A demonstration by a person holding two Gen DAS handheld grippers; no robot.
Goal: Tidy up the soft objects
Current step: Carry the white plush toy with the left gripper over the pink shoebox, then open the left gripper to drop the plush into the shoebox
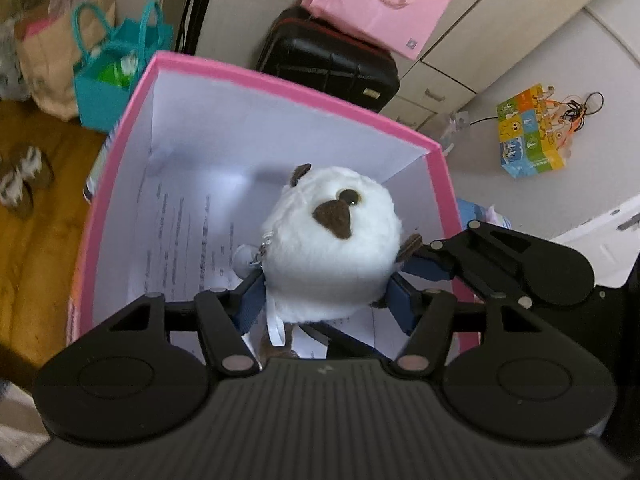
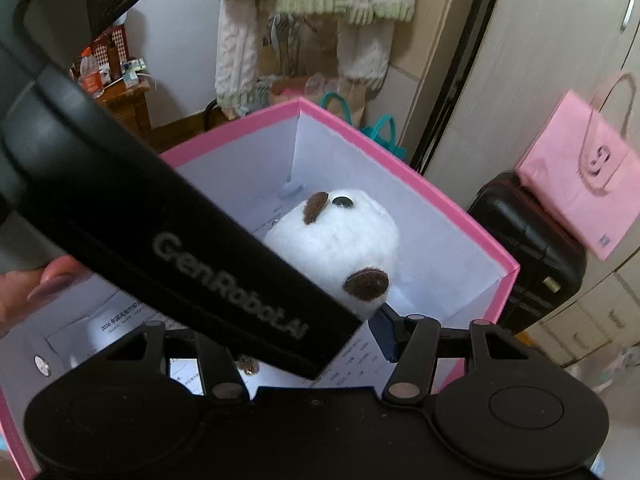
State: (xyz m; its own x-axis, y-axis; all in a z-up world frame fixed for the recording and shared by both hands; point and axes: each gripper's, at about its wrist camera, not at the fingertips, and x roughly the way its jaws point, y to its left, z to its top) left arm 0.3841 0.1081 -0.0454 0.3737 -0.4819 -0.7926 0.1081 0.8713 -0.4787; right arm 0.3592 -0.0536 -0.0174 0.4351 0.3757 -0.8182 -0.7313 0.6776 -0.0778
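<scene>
In the left wrist view, the left gripper [image 1: 326, 300] fills the bottom of the frame, its blue pads pressed into either side of a white plush [image 1: 330, 240], so its jaws grasp the toy. The plush, with a brown nose and brown ears, sits at centre frame, held over the open pink box [image 1: 248, 76]. Printed paper [image 1: 180, 232] lies on the box floor, left of the toy. At right of centre, the right gripper [image 1: 404, 268] reaches in, one blue pad touching the plush by its ear.

In the right wrist view, the left gripper's black body crosses from upper left to lower centre and hides one of the right gripper's fingers; the visible finger [image 2: 384, 330] lies against the plush [image 2: 340, 240], so whether these jaws clench the toy cannot be told. A hand [image 2: 24, 288] shows at the left edge.

Beyond the box stand a black suitcase [image 1: 328, 60] with a pink bag [image 1: 380, 4] on it, and a teal bag [image 1: 116, 80] at upper left.
</scene>
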